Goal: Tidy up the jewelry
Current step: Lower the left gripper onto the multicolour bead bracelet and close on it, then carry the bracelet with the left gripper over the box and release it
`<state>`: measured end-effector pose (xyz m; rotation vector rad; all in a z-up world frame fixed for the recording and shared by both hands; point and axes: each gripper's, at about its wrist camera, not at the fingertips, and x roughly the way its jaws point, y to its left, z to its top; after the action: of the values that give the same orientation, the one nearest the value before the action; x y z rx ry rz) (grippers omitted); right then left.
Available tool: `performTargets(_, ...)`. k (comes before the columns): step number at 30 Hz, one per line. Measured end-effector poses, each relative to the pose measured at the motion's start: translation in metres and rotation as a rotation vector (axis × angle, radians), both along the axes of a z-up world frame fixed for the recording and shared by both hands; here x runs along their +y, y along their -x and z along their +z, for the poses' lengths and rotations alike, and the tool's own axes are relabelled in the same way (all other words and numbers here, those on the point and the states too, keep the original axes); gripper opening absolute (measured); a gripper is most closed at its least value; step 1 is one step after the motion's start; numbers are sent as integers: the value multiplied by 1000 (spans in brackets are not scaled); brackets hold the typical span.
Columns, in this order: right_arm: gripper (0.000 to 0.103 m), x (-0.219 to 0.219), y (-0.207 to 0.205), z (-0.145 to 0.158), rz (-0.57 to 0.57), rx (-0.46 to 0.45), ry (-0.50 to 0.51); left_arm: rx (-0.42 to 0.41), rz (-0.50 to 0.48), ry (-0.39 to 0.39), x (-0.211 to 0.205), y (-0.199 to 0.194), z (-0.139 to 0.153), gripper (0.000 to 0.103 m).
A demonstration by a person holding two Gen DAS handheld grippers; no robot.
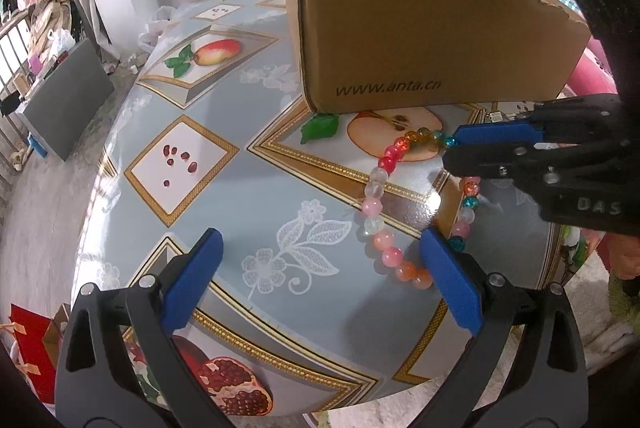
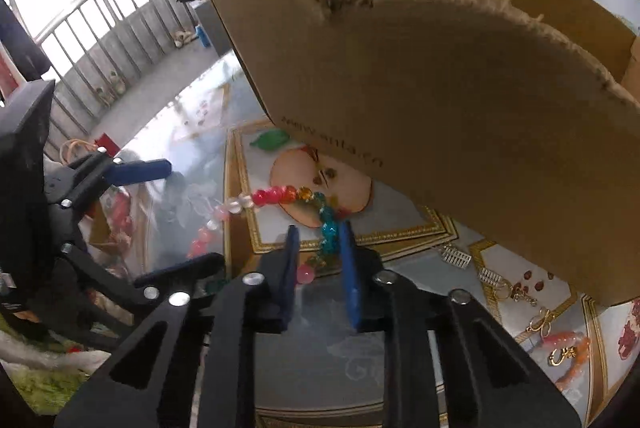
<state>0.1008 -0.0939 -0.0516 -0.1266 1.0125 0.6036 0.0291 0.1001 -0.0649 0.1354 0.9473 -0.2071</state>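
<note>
The right tool (image 2: 318, 240) pinches the teal end of a bead bracelet (image 1: 378, 184), round glassy beads in red, pink, clear and orange, lying on the counter (image 1: 280, 188) beside a torn cardboard box (image 1: 420, 28). The left tool (image 1: 320, 260) gapes wide, empty.

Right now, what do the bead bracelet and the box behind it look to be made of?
Bead bracelet: glossy, partly see-through beads, glass or acrylic by their glints; which, I cannot tell. Box: plain brown corrugated cardboard, matte, with a ragged torn top edge and printed lettering.
</note>
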Motion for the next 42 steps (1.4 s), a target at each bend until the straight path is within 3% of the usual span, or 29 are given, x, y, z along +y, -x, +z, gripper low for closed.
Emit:
performTargets(1, 13, 1, 0, 1, 0, -4, 10, -10, -1, -8, -1, 1, 1, 94)
performTargets(4, 10, -3, 3, 0, -7, 20, -13, -45, -27, -31, -7, 4, 5, 75)
performTargets(6, 10, -5, 5, -1, -12, 27, -21, -58, -41, -26, -11, 4, 8, 71)
performTargets(8, 10, -8, 7, -3, -17, 34, -31, -57, -58, -8, -14, 2, 9, 57)
performTargets(12, 10, -17, 9, -4, -31, 40, -51, -38, -69, 8, -18, -4, 7, 44)
performTargets(17, 10, -19, 10, -7, -38, 32, -66, -28, -71, 18, -19, -8, 7, 17)
performTargets(19, 10, -24, 11, -7, -42, 31, -76, -25, -71, 24, -20, -8, 7, 11)
performTargets(22, 10, -34, 10, -7, -50, 41, -102, -11, -59, 53, -15, -11, 8, 9)
performTargets(26, 10, -44, 14, -2, -52, 33, -133, 14, -31, 151, -5, -9, 16, 9)
performTargets(33, 10, -62, 30, 30, -24, -40, -194, -32, -27, 261, 4, 9, 56, 9)
performTargets(42, 10, -73, 38, 125, 43, -254, -260, -244, -140, 315, -7, 15, 154, 9)
